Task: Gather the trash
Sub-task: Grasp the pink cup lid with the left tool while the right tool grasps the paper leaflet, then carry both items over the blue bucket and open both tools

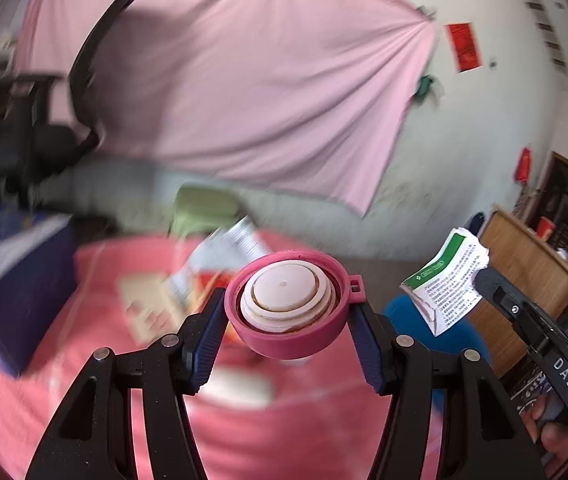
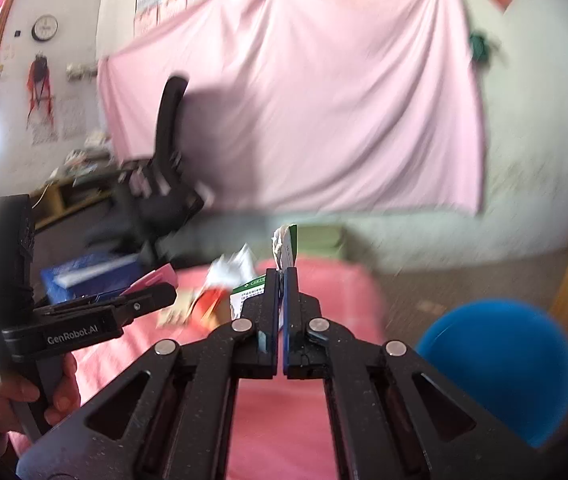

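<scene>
At the left edge of the pink-covered table (image 1: 20, 408) lies a dark blue box (image 1: 16, 280), and further in, toward the far edge, a blurred heap of wrappers (image 1: 204, 280) is left to collect; what each one is cannot be told through the blur. Above the middle of the table the left gripper (image 1: 286, 316) is clamped on a round pink lid (image 1: 287, 308) with a white insert, its ribbed blue pads pressing the rim from both sides. A grip across the rim probably keeps the rigid lid level and unable to roll out while it is carried. To the right, off the table's right edge, the right gripper (image 2: 282, 280) has its jaws fully together on a torn white-and-green paper packet (image 1: 446, 280), pinched flat by one end so that the rest stands up above the fingertips; thin paper needs that tight squeeze. Lower right, just beyond the table's corner, sits a blue round bin (image 2: 500, 368), likely the place for both pieces, since each hand holds its item lifted clear of the table
</scene>
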Tool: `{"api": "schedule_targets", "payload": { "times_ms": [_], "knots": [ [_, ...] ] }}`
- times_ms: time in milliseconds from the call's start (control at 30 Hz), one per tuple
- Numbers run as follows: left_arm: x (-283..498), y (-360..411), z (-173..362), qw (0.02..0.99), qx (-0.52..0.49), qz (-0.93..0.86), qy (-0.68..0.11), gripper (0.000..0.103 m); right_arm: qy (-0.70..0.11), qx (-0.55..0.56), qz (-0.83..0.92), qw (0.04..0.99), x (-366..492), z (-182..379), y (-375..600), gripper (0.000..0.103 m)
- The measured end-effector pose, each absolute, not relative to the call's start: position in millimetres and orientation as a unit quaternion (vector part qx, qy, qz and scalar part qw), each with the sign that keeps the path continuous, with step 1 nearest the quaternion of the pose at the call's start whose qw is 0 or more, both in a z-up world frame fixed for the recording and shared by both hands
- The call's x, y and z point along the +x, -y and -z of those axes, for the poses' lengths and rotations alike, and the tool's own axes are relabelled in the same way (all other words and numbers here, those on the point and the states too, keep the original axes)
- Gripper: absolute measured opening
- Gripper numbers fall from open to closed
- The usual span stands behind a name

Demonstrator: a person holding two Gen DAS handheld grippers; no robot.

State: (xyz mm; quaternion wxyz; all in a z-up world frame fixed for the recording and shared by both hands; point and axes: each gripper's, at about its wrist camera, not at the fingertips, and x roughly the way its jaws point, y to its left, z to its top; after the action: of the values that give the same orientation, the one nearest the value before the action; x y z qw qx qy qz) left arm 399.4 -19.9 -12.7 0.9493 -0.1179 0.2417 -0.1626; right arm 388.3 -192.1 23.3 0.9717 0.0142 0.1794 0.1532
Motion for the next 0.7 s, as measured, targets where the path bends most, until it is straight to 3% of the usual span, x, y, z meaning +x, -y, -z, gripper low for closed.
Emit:
{"api": "schedule_targets", "payload": {
  "times_ms": [367,567,700],
  "knots": [
    [396,125,-60,0.957,-0.077,0.255,-0.113,0.054,-0.046,-0.026,-0.005,0.999,349,-80,260,0.017],
    [407,184,-58,0.943,-0.058,0.3,-0.13,0.054,-0.065,-0.02,0.053,0.996,350,-79,301,0.017],
    [424,217,-42,0.928,-0.045,0.319,-0.188,0.054,-0.103,-0.004,0.081,0.991,354,-66,326,0.018]
  ]
}}
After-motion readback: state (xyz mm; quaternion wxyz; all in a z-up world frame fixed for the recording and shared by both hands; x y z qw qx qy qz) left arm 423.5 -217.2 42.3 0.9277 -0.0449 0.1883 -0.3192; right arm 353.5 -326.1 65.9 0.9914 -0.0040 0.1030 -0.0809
